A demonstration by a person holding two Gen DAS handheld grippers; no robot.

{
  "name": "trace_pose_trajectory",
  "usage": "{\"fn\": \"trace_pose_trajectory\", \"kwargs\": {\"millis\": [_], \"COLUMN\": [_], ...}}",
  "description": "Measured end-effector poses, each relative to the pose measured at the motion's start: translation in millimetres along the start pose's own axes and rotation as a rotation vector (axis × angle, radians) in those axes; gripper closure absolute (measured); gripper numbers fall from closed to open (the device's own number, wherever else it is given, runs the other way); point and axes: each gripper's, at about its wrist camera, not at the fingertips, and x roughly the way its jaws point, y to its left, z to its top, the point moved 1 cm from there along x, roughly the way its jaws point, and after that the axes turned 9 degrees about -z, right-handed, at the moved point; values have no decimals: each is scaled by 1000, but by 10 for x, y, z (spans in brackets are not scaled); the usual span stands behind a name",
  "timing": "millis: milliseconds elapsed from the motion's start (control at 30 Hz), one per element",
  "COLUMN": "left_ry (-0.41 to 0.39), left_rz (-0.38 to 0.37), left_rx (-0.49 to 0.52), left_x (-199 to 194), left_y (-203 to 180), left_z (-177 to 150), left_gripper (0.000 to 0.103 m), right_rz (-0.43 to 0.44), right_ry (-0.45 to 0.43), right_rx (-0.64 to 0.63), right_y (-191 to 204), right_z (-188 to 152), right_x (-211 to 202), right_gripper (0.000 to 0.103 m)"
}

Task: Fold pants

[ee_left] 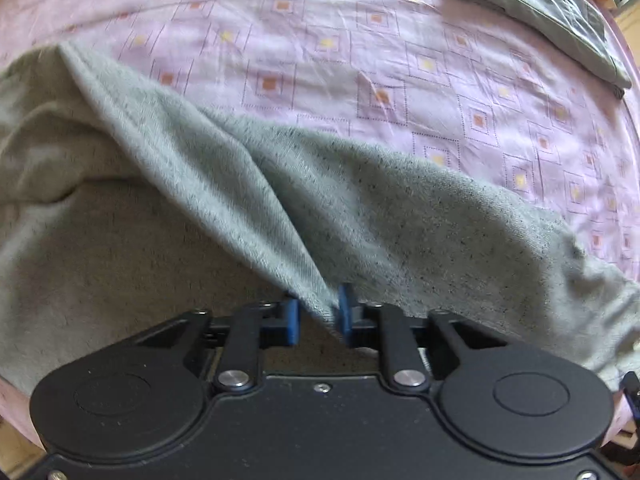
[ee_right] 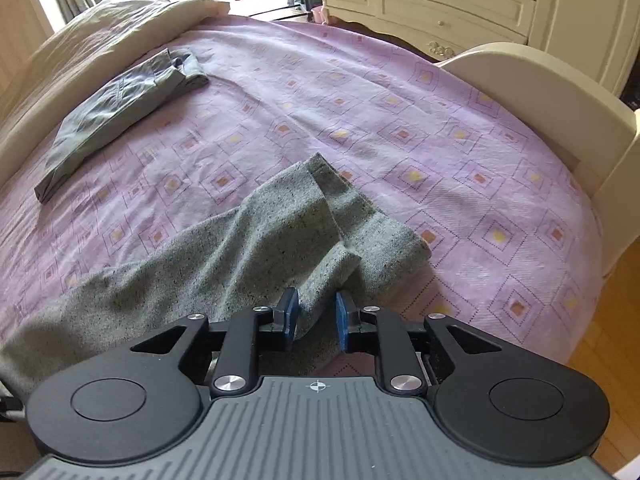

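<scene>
Well, scene: grey knit pants [ee_right: 256, 236] lie on a bed with a lilac bedsheet [ee_right: 400, 112], at its near edge, partly doubled over.
Pants, shape: one leg end is flipped back on itself, the hem pointing to the far side; ridges and loose folds run across the middle.
Pants, material: soft, fuzzy, speckled jersey [ee_left: 360, 208], thick enough to hold a rounded fold, limp enough to sag.
Left claw [ee_left: 318, 318]: points down onto the cloth; a peaked fold rises between the blue pads and lies against the right one, while a gap shows at the left pad, so to me it looks released, not pinching.
Right claw [ee_right: 316, 316]: a ridge of the leg sits between its pads with space on both sides; released as well.
Sheet: thin, creased cotton printed with nested squares, orange and yellow centres.
Other cloth: a darker, smooth folded garment [ee_right: 120, 108] lies far left, well apart from the pants; a cream duvet [ee_right: 92, 40] beyond it.
Furniture: cream footboard [ee_right: 532, 92] at right, cream dresser [ee_right: 448, 4] behind.
Risk, grip: closing on only the top layer would peel the doubled leg open when lifted.
Risk, drag: the fuzzy knit clings to the sheet, so pulling could rumple both.
Risk, edge: cloth near the bed's edge may slide off.
Risk, evenness: unequal pulls from the two claws would skew the fold.
</scene>
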Motion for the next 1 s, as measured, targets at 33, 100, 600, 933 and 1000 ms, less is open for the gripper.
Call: {"fn": "trace_pose_trajectory", "kwargs": {"millis": [33,100,600,933,1000], "left_ry": [-14,-30,-446,-53,-74], "left_rz": [1,1,-57,62,58], "left_rx": [3,27,206,176,170], "left_x": [-14,-33,-1447,-26,-75], "left_y": [-6,-40,-423,-270,-308], "left_z": [-36,-104,-328,-1020,-1004], "left_gripper": [83,88,98,97,97], "right_rz": [-7,-15,280,7,23], "right_ry": [12,36,-255,29,-6], "right_rx": [-4,10,-25,-131,-140], "right_y": [1,-10,46,-74,-48], "right_z": [13,35,850,265,309], "right_x": [27,96,-850,203,111], "right_gripper": [83,83,98,98,98]}}
